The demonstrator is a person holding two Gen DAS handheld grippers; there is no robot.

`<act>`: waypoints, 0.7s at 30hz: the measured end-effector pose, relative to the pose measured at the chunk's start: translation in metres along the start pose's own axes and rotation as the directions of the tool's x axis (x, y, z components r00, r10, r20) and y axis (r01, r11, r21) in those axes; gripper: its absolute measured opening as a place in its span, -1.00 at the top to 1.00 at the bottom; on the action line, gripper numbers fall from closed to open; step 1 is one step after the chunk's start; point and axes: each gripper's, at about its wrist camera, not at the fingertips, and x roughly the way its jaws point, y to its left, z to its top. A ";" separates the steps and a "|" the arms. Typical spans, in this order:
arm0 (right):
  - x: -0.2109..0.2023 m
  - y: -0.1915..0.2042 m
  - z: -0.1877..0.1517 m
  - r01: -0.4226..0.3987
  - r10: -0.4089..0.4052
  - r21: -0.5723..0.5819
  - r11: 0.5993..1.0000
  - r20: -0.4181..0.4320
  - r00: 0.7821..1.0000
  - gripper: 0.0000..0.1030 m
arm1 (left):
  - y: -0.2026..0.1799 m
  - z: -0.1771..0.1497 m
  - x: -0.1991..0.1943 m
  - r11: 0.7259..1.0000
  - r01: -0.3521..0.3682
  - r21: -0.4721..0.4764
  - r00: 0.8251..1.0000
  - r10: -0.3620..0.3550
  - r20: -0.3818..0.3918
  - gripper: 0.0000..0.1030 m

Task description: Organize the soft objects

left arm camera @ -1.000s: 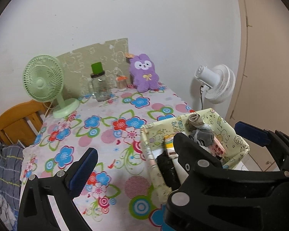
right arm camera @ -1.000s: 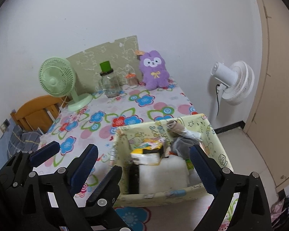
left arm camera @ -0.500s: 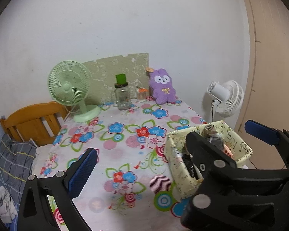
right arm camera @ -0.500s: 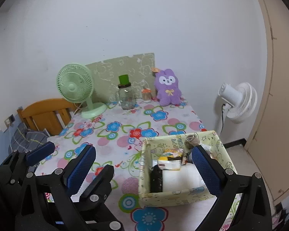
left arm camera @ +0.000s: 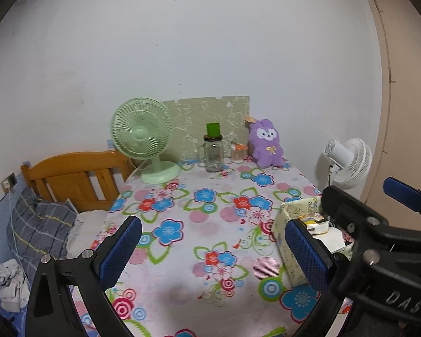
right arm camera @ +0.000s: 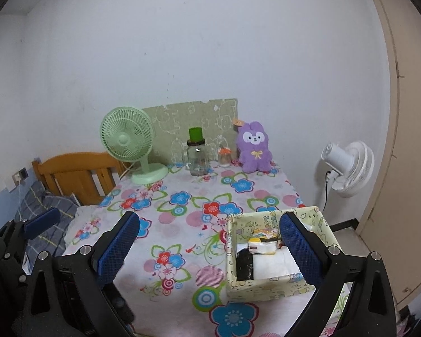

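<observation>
A pale green patterned fabric box [right arm camera: 269, 285] sits at the table's front right, holding folded white, black and yellow soft items [right arm camera: 262, 248]; it also shows in the left wrist view [left arm camera: 287, 241]. A purple plush rabbit [right arm camera: 254, 147] leans at the table's back by the wall, also in the left wrist view [left arm camera: 266, 143]. My left gripper [left arm camera: 212, 252] is open and empty, held back above the table's front. My right gripper [right arm camera: 210, 248] is open and empty, its right finger in front of the box.
The table has a flowered cloth [right arm camera: 182, 205]. At its back stand a green fan [right arm camera: 126, 143], a glass jar with green lid [right arm camera: 197, 154] and a small jar [right arm camera: 224, 157]. A white fan [right arm camera: 348, 168] stands at right, a wooden chair [right arm camera: 75, 174] at left.
Both grippers have pulled back and up from the box, so the table and box look smaller and farther. Both stay open and empty.
</observation>
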 end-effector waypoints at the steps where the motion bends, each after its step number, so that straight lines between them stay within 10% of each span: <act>1: -0.002 0.001 0.000 0.002 -0.002 -0.001 1.000 0.004 1.000 -0.96 | 0.003 -0.001 -0.003 1.000 -0.004 -0.003 1.000 0.004 0.005 -0.99; 21: -0.021 0.004 -0.001 0.041 -0.041 0.003 0.999 0.042 0.998 -0.96 | 0.039 -0.004 -0.020 0.995 -0.061 -0.077 0.997 0.065 0.049 -0.99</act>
